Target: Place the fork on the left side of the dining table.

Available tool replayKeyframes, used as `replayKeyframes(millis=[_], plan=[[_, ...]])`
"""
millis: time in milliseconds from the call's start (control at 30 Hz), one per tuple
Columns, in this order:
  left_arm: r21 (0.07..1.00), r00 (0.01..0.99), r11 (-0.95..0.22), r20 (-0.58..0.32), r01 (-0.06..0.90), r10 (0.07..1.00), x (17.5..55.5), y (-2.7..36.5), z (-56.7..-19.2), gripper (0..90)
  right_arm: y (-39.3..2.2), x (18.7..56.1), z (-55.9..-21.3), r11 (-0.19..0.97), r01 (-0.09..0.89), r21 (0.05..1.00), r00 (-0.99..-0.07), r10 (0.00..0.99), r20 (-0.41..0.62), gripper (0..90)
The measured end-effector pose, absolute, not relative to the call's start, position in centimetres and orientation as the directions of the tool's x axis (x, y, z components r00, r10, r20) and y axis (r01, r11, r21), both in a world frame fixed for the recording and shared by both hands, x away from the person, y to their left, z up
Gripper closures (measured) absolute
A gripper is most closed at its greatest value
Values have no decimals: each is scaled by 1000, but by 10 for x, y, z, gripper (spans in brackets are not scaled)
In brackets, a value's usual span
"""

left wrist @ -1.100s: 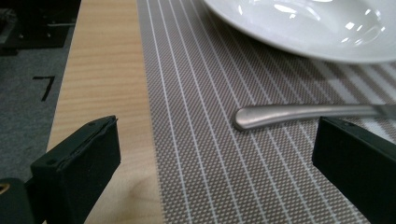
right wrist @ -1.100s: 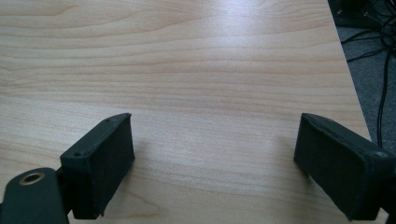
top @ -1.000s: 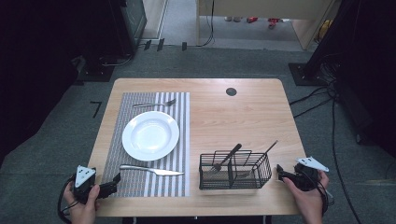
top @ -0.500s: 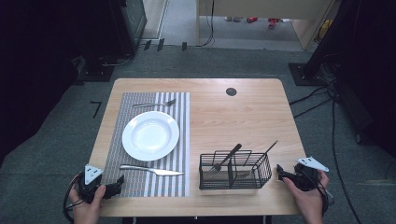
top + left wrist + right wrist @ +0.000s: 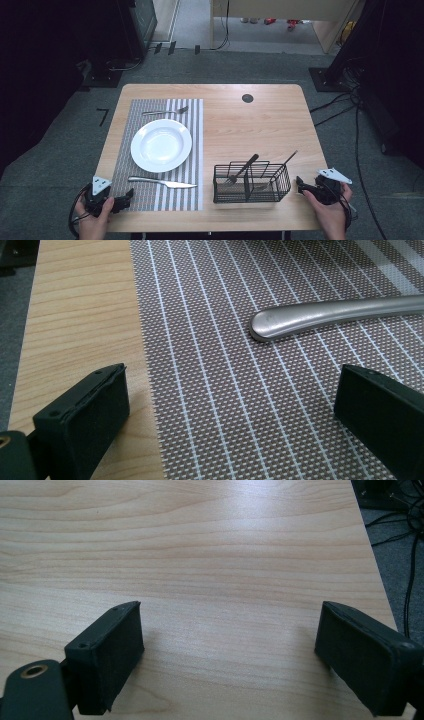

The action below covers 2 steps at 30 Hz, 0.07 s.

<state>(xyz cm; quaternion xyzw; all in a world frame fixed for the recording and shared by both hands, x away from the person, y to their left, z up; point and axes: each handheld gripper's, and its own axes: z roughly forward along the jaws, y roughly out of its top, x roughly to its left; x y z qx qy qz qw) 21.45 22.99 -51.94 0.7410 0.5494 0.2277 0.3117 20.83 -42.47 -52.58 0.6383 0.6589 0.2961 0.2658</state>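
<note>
The knife (image 5: 161,182) is lying flat on the striped mat (image 5: 195,150), just in front of the plate (image 5: 161,145), its handle end pointing toward the left gripper (image 5: 125,199). That gripper is resting low at the mat's near left corner, jaws spread wide, gripping nothing; in the left gripper view the handle tip (image 5: 270,325) is lying just beyond the gap, untouched. The right gripper (image 5: 301,184) is sitting on the bare table (image 5: 250,130) beside the wire basket (image 5: 250,182), jaws likewise wide apart and empty.
</note>
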Motion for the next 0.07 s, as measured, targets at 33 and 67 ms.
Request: replayKeyframes(millis=[33, 67], plan=[[712, 293, -202, -5, 672, 956, 214, 230, -519, 12, -425, 208, -526, 10, 684, 730, -44, 999, 28, 115], [712, 292, -201, -5, 672, 957, 214, 230, -519, 12, -425, 208, -526, 10, 684, 730, -44, 999, 28, 115]])
